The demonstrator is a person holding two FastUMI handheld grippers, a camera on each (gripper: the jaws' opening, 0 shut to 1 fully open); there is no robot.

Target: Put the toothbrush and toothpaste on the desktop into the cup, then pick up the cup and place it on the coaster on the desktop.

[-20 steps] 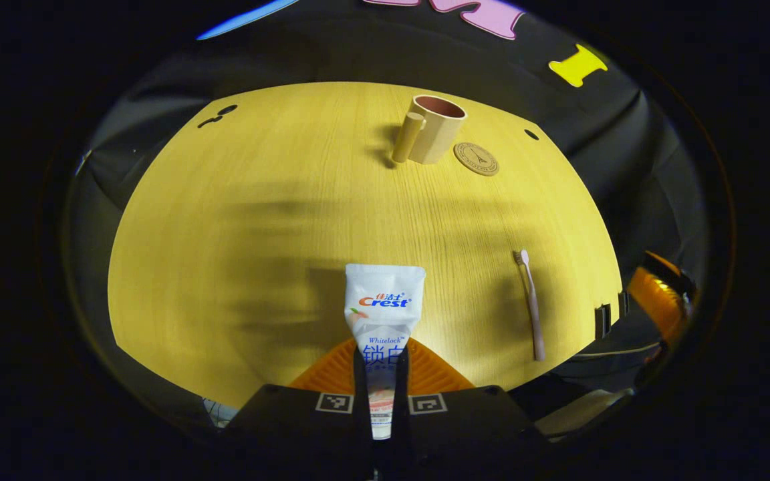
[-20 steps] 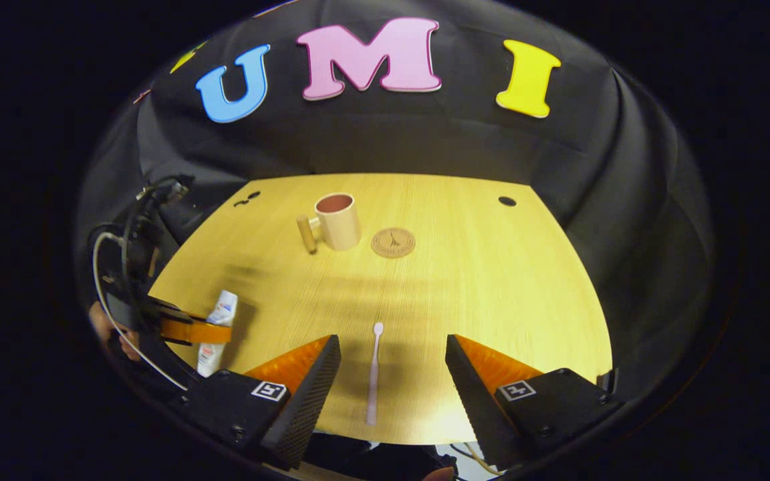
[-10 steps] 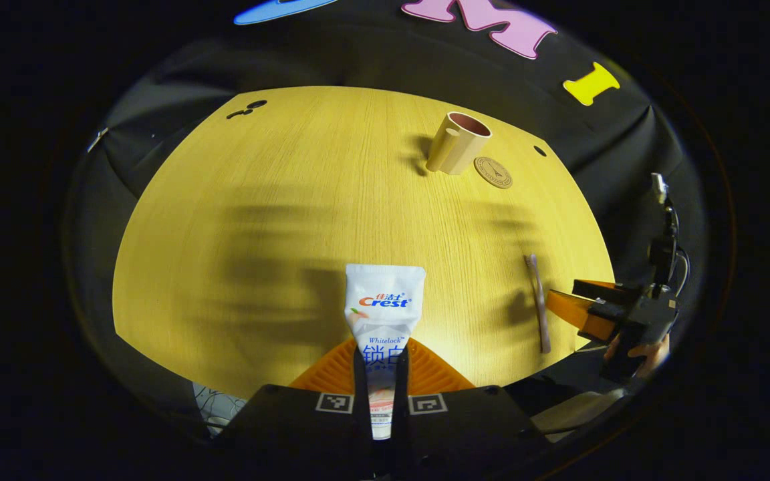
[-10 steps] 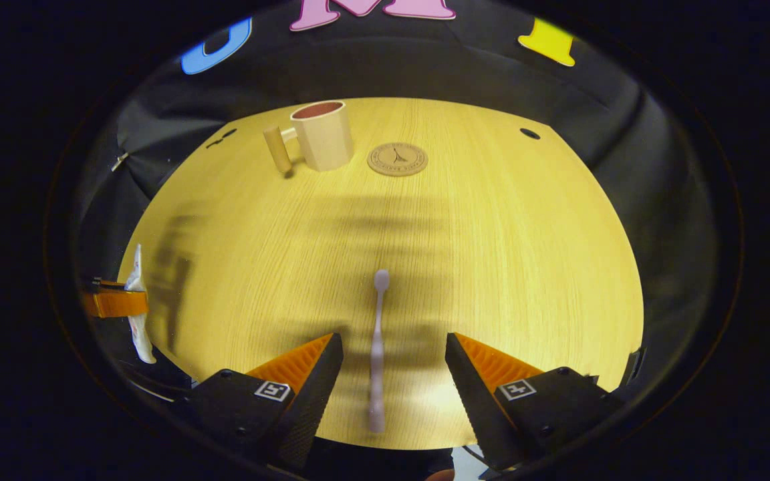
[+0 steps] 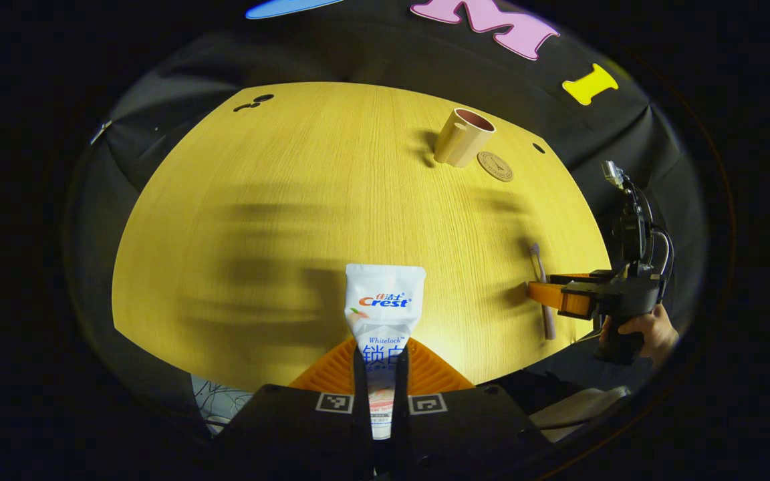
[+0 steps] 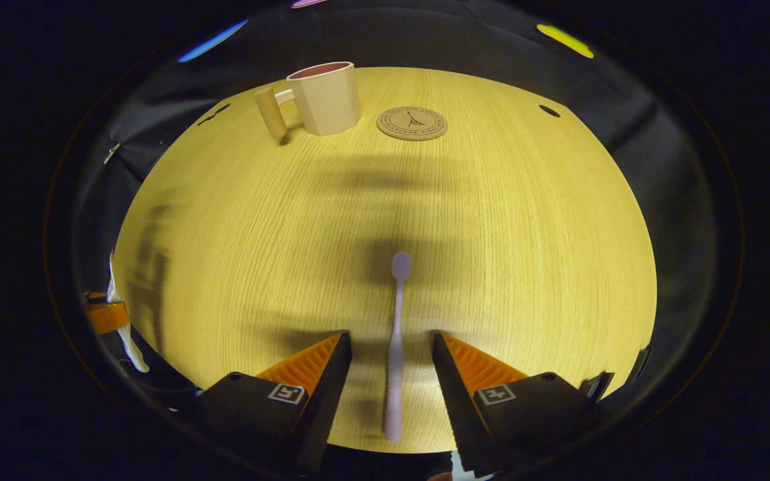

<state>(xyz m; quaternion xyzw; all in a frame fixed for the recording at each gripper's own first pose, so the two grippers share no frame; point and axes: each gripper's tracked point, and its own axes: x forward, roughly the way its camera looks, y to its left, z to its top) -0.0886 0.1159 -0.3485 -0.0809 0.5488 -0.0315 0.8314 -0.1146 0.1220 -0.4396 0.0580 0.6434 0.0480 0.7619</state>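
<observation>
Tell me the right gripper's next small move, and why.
Probably close the right gripper on the toothbrush. Its fingers are open and straddle the handle, which lies flat on the table between them, not yet touched. The left gripper already holds the toothpaste, and the cup stands empty beside the coaster.

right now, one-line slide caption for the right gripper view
Open right gripper straddles the pale toothbrush lying on the yellow wooden desktop.
</observation>
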